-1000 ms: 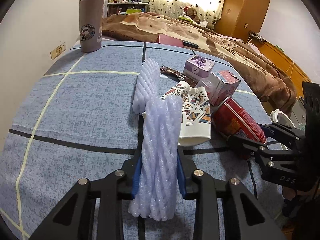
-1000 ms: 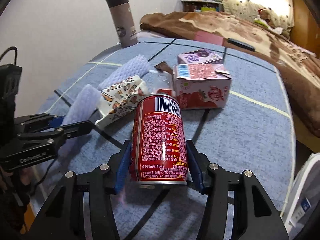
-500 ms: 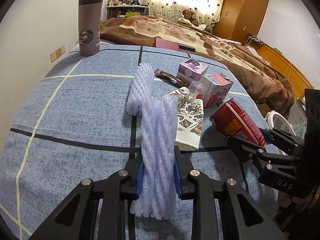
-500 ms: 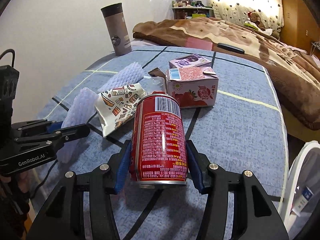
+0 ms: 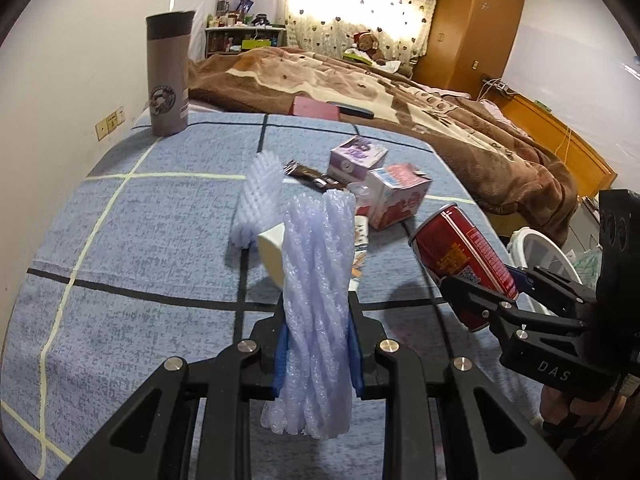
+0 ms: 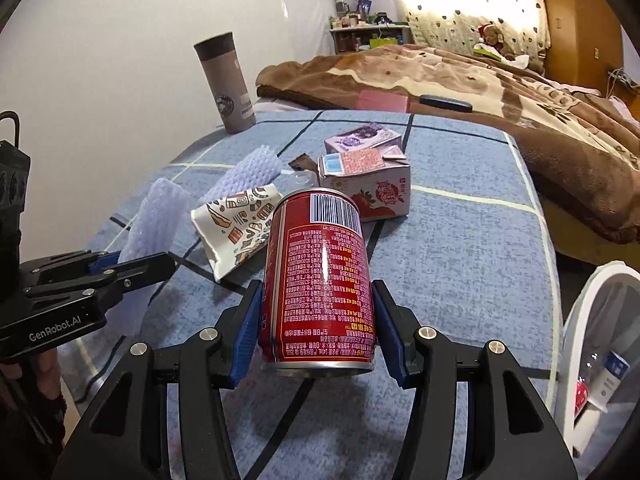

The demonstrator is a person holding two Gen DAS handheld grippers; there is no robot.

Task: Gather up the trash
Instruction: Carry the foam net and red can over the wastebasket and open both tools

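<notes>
**Both tongs loaded: foam net on the left, red can on the right**

The left tongs (image 5: 318, 354) are clamped on a pale lilac foam net sleeve (image 5: 316, 280), which stands up between the blue pads, squeezed narrow where they press it. Its jaws have just been closing further on the foam. The sleeve is lifted clear of the blue checked cloth (image 5: 140, 240) that covers the worktop.

The right tongs (image 6: 320, 340) grip a red drink can (image 6: 322, 276) by its sides, barcode end pointing away from the camera, rim end toward it. The can is held tilted in the air above the cloth.

Still lying on the worktop: a second white foam net (image 5: 258, 196), a flattened patterned paper cup (image 6: 236, 228), a pink strawberry carton (image 6: 368, 184) on its side, a small purple carton (image 6: 362, 138) just behind it, and a dark brown wrapper (image 5: 314, 178) between the net and the cartons. A grey-brown tumbler (image 5: 168, 76) stands upright at the far corner near the wall.

A white bin (image 6: 592, 344) sits off the worktop's right edge with a few packages visible inside. A bed with a brown blanket (image 5: 400, 96) lies beyond.
</notes>
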